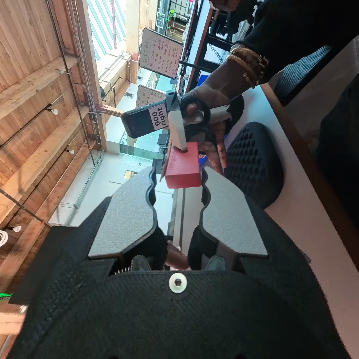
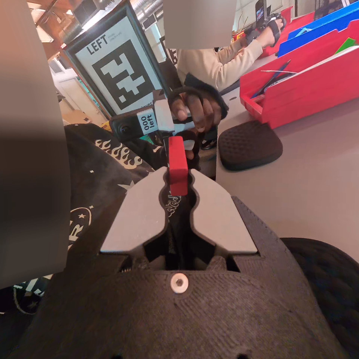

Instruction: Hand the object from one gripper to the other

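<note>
A red rectangular block (image 2: 177,167) is held in the air between the two grippers. My right gripper (image 2: 177,172) is shut on one end of it, and the block sticks out forward. In the left wrist view, one right finger (image 1: 176,128) presses on the far end of the block (image 1: 183,167). My left gripper (image 1: 178,174) is open, with its two fingers on either side of the block's near end. The block sits close against one finger, and a gap shows at the other. The left gripper's finger (image 2: 165,118) shows by the block's far end.
A black dimpled pad (image 2: 250,145) lies on the grey table (image 2: 301,194) and also shows in the left wrist view (image 1: 252,165). Red and blue bins (image 2: 291,93) stand at the back right. A standing marker board (image 2: 120,71) and another person's arm (image 2: 233,64) are behind. My two grippers' fingertips are within a few centimetres of each other.
</note>
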{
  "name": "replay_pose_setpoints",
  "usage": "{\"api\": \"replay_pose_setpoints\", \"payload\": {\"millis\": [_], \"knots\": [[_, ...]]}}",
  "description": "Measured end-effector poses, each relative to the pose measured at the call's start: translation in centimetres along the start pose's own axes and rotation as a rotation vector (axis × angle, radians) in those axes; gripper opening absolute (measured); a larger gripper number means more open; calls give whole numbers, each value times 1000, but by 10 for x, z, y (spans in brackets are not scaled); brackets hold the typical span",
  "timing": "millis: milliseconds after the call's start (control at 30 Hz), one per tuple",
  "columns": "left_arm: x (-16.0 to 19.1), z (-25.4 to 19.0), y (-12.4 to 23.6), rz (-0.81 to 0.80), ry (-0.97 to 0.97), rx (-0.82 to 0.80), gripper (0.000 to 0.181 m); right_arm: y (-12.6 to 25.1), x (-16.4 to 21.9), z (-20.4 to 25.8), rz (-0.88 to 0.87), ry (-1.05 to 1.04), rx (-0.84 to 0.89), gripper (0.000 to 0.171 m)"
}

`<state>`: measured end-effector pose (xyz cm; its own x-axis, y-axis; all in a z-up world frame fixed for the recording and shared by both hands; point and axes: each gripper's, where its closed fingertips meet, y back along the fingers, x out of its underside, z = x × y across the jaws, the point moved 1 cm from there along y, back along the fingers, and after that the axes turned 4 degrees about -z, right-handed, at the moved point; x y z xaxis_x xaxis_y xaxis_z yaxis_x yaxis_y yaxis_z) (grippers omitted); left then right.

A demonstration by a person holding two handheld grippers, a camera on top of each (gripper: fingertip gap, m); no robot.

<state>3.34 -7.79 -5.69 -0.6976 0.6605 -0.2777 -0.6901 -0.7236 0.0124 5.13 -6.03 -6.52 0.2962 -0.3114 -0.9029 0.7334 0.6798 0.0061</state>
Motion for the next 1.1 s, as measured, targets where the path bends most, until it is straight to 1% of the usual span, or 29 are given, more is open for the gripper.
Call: {"api": "replay_pose_setpoints", "payload": {"millis": [67, 167, 200, 233, 267, 300, 333, 367, 433, 467, 533, 667, 700, 733, 800, 867, 933, 967, 1000, 1100], "knots": [[-1, -3, -1, -5, 27, 28, 35, 0, 0, 1, 1, 8, 2, 17], [-1, -2, -1, -4, 79, 33, 34, 0, -1, 3, -5, 54, 7, 17], [-2, 0, 0, -19, 112, 33, 34, -1, -4, 4, -28, 101, 10, 18], [-4, 2, 1, -39, 153, 34, 34, -1, -9, 4, -69, 176, 26, 28], [-5, 4, 3, -59, 190, 32, 34, -2, -14, 6, -122, 285, 47, 51], [-6, 7, 5, -78, 219, 26, 34, -2, -19, 8, -170, 427, 80, 69], [-6, 9, 7, -94, 244, 21, 34, -1, -23, 11, -209, 596, 116, 76], [-7, 11, 8, -110, 269, 16, 34, -1, -25, 15, -230, 774, 153, 79], [-9, 14, 11, -146, 315, 15, 34, -2, -21, 21, -195, 1101, 224, 72], [-11, 15, 11, -161, 331, 17, 34, -4, -18, 23, -160, 1213, 251, 68], [-13, 15, 12, -180, 347, 23, 34, -8, -15, 23, -102, 1299, 293, 62], [-18, 11, 11, -193, 346, 48, 34, -10, -14, 25, -107, 1285, 281, 49], [-18, 10, 10, -192, 346, 54, 34, -10, -14, 27, -120, 1281, 272, 44], [-19, 9, 10, -194, 345, 61, 34, -10, -14, 29, -125, 1278, 260, 36], [-20, 7, 10, -206, 346, 70, 34, -10, -11, 28, -97, 1265, 252, 35], [-21, 7, 9, -219, 349, 67, 34, -9, -10, 28, -69, 1193, 244, 35], [-20, 8, 8, -212, 311, 42, 37, -7, -12, 27, -67, 1077, 234, 34], [-18, 7, 8, -192, 261, 22, 46, -6, -15, 25, -87, 988, 229, 34], [-15, 8, 7, -167, 206, 0, 50, -5, -18, 24, -102, 888, 216, 34], [-12, 8, 5, -112, 87, -29, 48, -1, -18, 15, -96, 577, 162, 35]]}}
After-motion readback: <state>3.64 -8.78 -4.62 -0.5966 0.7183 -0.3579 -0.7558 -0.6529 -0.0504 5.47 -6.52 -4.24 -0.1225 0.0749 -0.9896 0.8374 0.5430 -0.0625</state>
